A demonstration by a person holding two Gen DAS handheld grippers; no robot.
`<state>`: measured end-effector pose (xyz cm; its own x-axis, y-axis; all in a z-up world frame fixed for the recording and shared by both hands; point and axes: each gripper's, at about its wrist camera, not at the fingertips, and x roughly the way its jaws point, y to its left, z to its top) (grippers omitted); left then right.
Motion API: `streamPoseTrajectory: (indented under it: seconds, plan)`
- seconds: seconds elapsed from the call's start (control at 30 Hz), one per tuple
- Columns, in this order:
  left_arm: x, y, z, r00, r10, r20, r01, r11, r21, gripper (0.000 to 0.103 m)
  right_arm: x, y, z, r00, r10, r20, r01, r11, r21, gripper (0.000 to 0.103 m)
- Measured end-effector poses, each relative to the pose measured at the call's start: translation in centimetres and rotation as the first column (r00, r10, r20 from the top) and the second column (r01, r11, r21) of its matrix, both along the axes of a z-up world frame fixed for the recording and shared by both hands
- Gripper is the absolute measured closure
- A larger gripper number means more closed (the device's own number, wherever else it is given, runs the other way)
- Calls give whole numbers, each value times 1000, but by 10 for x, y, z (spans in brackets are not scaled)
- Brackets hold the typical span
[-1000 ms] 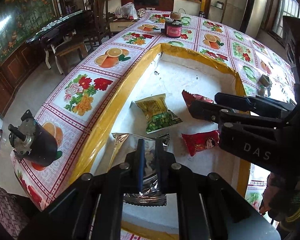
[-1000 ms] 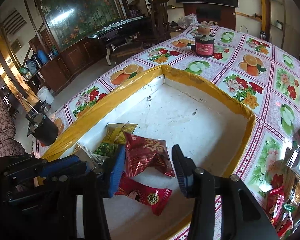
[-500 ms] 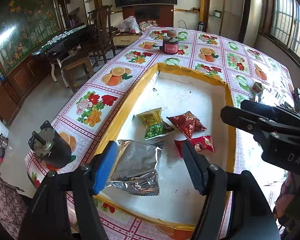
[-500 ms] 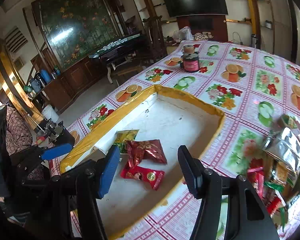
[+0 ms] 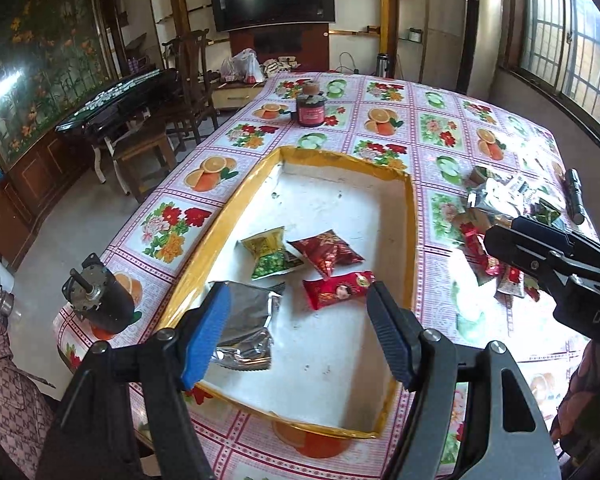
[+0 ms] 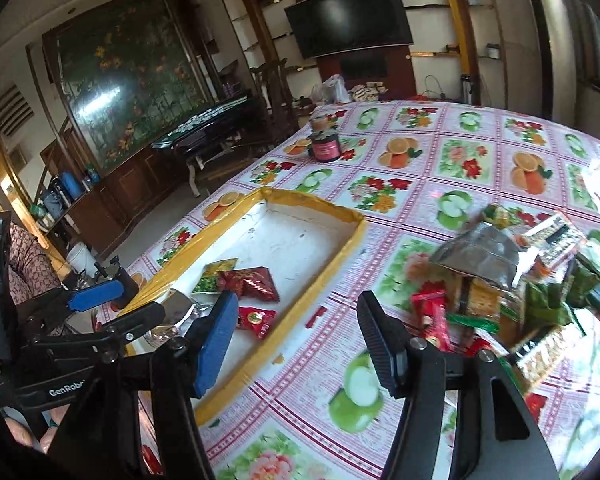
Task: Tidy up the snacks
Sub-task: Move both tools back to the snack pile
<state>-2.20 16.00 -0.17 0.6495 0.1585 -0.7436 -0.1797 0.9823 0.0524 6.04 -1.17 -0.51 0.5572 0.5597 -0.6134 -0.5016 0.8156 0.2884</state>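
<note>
Inside the yellow-rimmed tray four snack packets already lie, while the snack pile waits outside and both the left gripper and right gripper gape empty.

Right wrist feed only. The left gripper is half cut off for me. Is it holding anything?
Observer: No. The left gripper is open and empty, fingers spread over the near end of the tray.
Operator: Packets in the tray? I count three, and the near corner is blocked.
Observer: Four. The one you can't see properly is a silver packet lying in the near left corner.
Operator: Anything by the loose pile that I'm missing?
Observer: A black flashlight lies on the table beside the pile, on the side away from the tray.
</note>
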Motion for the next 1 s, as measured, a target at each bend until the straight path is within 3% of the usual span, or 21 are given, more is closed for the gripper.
streamPoseTrajectory:
  seconds: [0.33,0.73,0.9,1.0]
  plan:
    - [-1,-47,3,995,-101,-5,100,995,-12,31,-15,-59,-3,981,-193,31,195,975,-109,40]
    - [-1,-104,1,978,-206,-27,206,979,-11,31,-35,-133,-4,909,-407,93,417,885,-206,36]
    - [0,-121,-1,972,-233,-39,233,972,-4,31,-42,-154,-5,888,-451,96,461,869,-179,35]
    - [-2,-130,0,969,-245,-42,245,970,-6,31,-52,-177,-1,876,-475,79,479,878,-29,35]
